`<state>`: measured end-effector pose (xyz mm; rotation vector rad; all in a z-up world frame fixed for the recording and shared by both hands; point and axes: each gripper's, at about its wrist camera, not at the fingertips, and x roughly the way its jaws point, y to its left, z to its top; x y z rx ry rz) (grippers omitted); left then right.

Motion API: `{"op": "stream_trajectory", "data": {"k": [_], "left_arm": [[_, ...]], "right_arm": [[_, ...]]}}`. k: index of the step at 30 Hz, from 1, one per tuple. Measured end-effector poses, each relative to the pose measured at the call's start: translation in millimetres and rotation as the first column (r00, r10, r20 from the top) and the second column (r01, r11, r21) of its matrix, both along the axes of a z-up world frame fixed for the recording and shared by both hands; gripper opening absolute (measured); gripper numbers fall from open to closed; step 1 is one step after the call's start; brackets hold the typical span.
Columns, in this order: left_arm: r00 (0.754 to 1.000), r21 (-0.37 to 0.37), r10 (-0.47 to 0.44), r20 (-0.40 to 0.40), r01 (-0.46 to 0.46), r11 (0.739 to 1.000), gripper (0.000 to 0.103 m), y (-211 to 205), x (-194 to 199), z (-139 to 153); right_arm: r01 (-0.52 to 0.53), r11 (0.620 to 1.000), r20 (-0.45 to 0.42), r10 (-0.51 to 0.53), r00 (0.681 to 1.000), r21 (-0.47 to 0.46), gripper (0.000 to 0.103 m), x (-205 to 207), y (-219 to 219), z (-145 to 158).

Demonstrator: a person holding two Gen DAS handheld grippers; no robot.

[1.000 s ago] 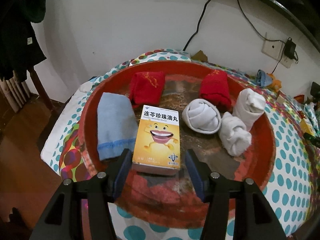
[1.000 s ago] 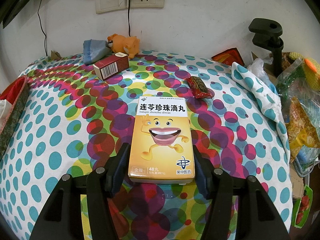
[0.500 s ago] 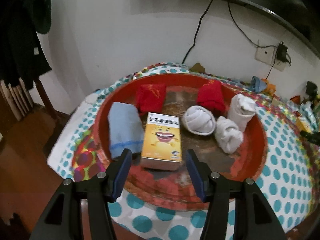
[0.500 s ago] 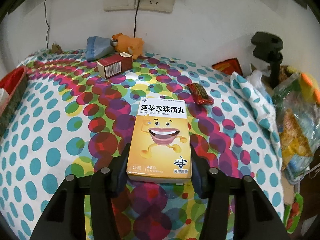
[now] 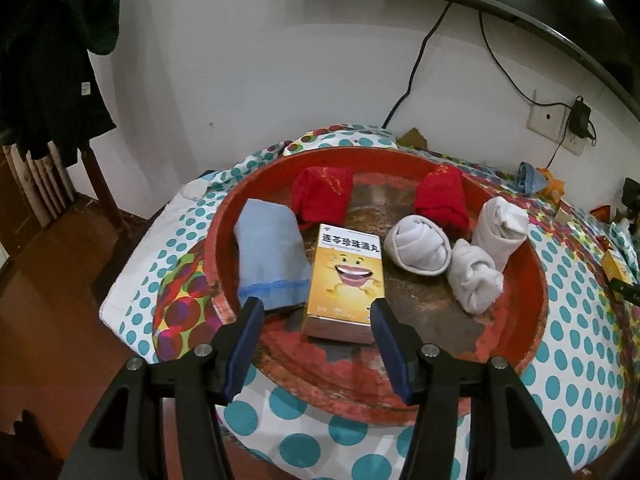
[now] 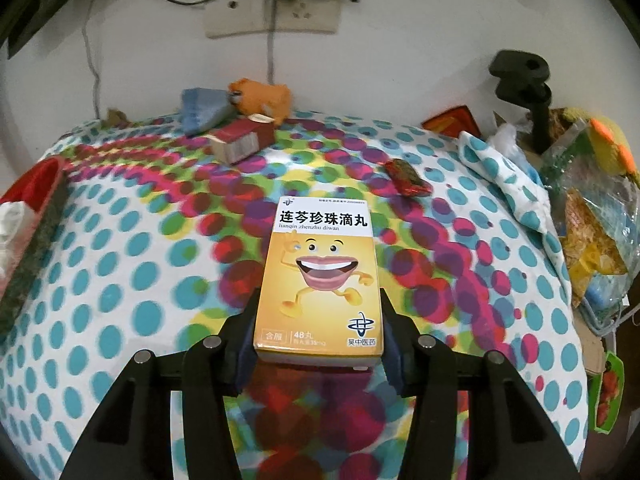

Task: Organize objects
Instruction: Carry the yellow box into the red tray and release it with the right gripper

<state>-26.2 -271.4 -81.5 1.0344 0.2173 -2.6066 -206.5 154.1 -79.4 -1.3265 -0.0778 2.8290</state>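
White wall rises behind a table draped in a polka-dot cloth (image 5: 576,364), seen from the left wrist. On the cloth sits a round red tray (image 5: 532,280) with a worn, dark floor. Flat on that floor lies a yellow medicine box (image 5: 345,280), its face showing a cartoon mouth with arms and legs under a white band of Chinese characters. Left of it, touching, is a folded blue cloth (image 5: 270,258). Behind stand two red rolls (image 5: 322,196), and to the right three white rolled socks (image 5: 418,248). The left gripper (image 5: 318,312) hangs over the tray's near part with its jaws spread and empty, the box's near end lying between the fingertips but clear of both pads.

From the right wrist, the same dotted cloth (image 6: 120,280) runs back to a wall socket with plugs. The right gripper (image 6: 318,320) is clenched on a second yellow box (image 6: 320,280), both pads pressed to its long sides; its jaws have just been closing on it. The box reads "lianqin zhenzhu diwan" beneath bold Chinese characters, with "48" on its lower edge and a blue emblem at the lower right. Farther back lie a red carton (image 6: 242,142) with a barcode, an orange plush toy (image 6: 262,98) and a dark red wrapped snack (image 6: 408,178).
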Motion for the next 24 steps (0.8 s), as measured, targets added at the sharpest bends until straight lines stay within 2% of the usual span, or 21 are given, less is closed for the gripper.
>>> {"op": "stream_trajectory", "data": {"k": [7,10,13,17,24], "left_arm": [[1.000,0.012,-0.002,-0.007,0.002,1.000,0.057,-1.1,0.1,0.8],[1.000,0.011,0.002,-0.011,-0.001,1.000,0.057,-1.3,0.3,1.6],[1.000,0.021,0.004,-0.010,-0.004,1.000,0.057,-2.1,-0.1,1.4],[1.000,0.034,0.003,0.000,-0.003,0.999,0.057,-4.0,-1.0,-0.2],[1.000,0.036,0.012,-0.005,-0.012,0.999,0.057,-6.3,-1.3,-0.2]], "right_arm": [[-0.103,0.994,-0.008,0.103,0.995,-0.020,0.048,12.0,-46.6,13.5],[-0.153,0.985,-0.023,0.152,0.988,-0.084,0.048,17.6,-71.3,24.4],[-0.211,0.970,-0.053,0.206,0.977,-0.118,0.048,22.1,-98.3,39.6],[-0.298,0.948,-0.076,0.291,0.954,-0.111,0.048,26.7,-139.0,56.5],[-0.394,0.912,-0.087,0.386,0.918,-0.116,0.048,38.3,-189.7,66.9]]}}
